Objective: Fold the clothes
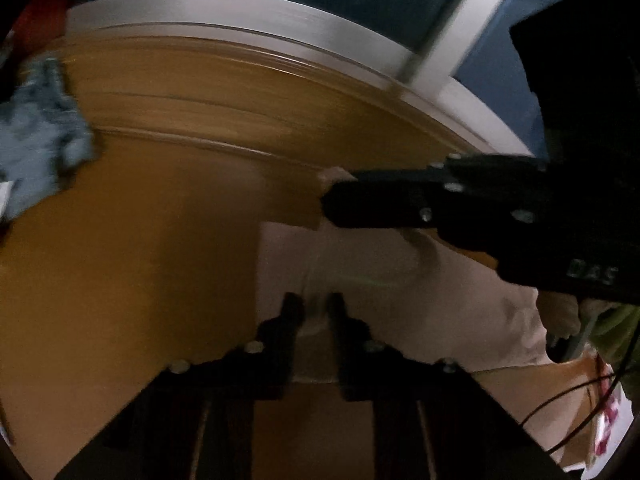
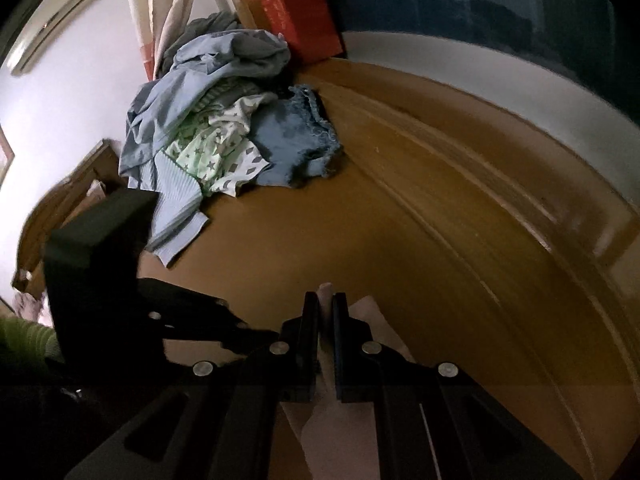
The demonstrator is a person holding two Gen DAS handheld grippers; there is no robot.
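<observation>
A pale beige garment (image 1: 380,264) lies on the wooden table (image 1: 140,240) at the lower right of the left wrist view. My left gripper (image 1: 315,304) is shut on its near edge, with a wrinkle of cloth pinched between the fingers. My right gripper (image 1: 330,204) reaches in from the right and is shut on the garment's far edge, which is raised a little off the table. In the right wrist view the beige garment (image 2: 370,308) pokes up between the nearly touching fingers of my right gripper (image 2: 325,300). My left gripper (image 2: 264,336) lies close to its left.
A heap of unfolded clothes (image 2: 224,128), with blue denim (image 1: 36,136), lies at the table's far left. A red box (image 2: 304,20) stands behind it. A white ledge (image 1: 280,20) runs along the table's far edge. A cardboard box (image 1: 560,384) and cables sit at the near right.
</observation>
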